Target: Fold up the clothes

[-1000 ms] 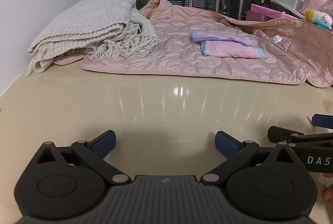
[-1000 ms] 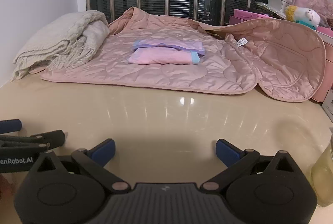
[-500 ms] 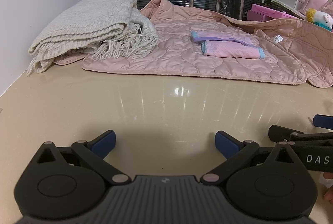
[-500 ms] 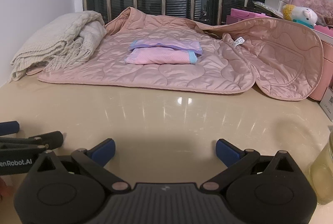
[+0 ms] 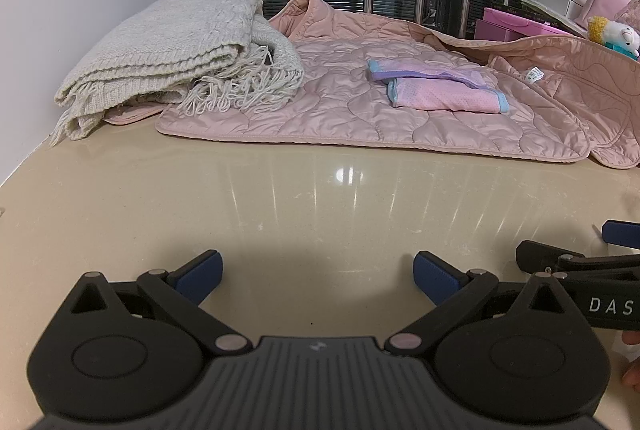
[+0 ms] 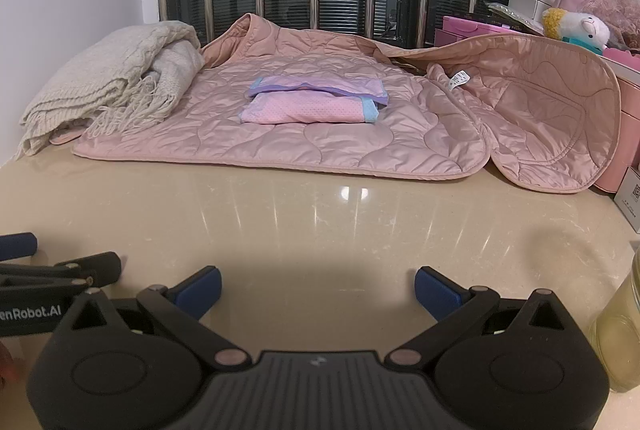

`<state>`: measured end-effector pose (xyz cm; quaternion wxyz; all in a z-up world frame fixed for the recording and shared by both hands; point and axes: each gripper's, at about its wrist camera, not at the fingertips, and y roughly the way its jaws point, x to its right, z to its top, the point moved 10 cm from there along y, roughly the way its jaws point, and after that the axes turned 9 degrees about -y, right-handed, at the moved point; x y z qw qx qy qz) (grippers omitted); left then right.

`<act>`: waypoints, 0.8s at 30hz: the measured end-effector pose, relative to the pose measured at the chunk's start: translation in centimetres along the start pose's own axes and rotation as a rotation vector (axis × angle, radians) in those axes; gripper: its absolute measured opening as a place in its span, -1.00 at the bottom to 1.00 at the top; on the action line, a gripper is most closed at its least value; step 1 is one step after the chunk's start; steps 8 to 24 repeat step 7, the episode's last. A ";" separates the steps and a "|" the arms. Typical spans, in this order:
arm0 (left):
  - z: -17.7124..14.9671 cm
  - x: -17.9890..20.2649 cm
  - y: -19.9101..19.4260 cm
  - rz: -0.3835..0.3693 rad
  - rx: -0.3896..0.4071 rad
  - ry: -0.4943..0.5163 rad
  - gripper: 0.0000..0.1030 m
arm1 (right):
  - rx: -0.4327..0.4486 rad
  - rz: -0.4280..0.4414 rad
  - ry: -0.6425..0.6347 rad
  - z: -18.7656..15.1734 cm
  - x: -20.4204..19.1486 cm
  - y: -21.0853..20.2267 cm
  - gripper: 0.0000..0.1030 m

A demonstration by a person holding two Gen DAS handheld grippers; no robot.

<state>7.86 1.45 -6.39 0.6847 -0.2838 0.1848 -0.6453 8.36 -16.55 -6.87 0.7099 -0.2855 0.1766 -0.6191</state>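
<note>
A pink quilted jacket (image 5: pixel 360 110) (image 6: pixel 320 134) lies spread on the far half of the beige table. Two small folded pink and purple garments (image 5: pixel 440 86) (image 6: pixel 316 102) rest on top of it. A folded cream knitted blanket (image 5: pixel 172 58) (image 6: pixel 104 86) sits at the far left, overlapping the jacket. My left gripper (image 5: pixel 316 278) is open and empty, low over the bare table near its front. My right gripper (image 6: pixel 318 288) is open and empty beside it, and shows at the right edge of the left wrist view (image 5: pixel 580 262).
The glossy beige table (image 5: pixel 320 198) (image 6: pixel 320 214) stretches between the grippers and the clothes. White boxes, pink boxes (image 6: pixel 472 30) and a plush toy (image 6: pixel 576 26) stand at the far right. A glass jar (image 6: pixel 624 326) is close on the right. A barred window is behind.
The right wrist view has shifted slightly, so the clothes sit a little more left and lower. The left gripper has barely moved. Both stay open.
</note>
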 end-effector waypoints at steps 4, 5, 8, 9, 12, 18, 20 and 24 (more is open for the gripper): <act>0.0 0.0 0.0 0.000 0.000 0.000 0.99 | 0.000 -0.001 0.001 0.0 0.0 0.0 1.00; 0.0 0.0 0.0 0.000 0.000 0.000 0.99 | 0.000 -0.001 0.000 0.0 0.0 0.0 1.00; 0.0 0.0 0.0 0.000 0.000 0.000 0.99 | 0.000 0.000 0.000 0.0 0.0 0.0 1.00; 0.0 0.0 0.0 0.000 0.000 0.000 0.99 | 0.000 0.000 0.000 0.0 0.0 0.0 1.00; 0.0 0.0 0.0 0.000 0.000 0.000 0.99 | 0.000 0.000 0.000 0.0 0.0 0.0 1.00; 0.0 0.0 0.0 0.000 0.000 0.000 0.99 | 0.000 0.000 0.000 0.0 0.0 0.0 1.00; 0.0 0.0 0.0 0.000 0.000 0.000 0.99 | 0.000 0.000 0.000 0.0 0.0 0.0 1.00; 0.0 0.0 0.0 0.000 0.000 0.000 0.99 | 0.000 0.000 0.000 0.0 0.0 0.0 1.00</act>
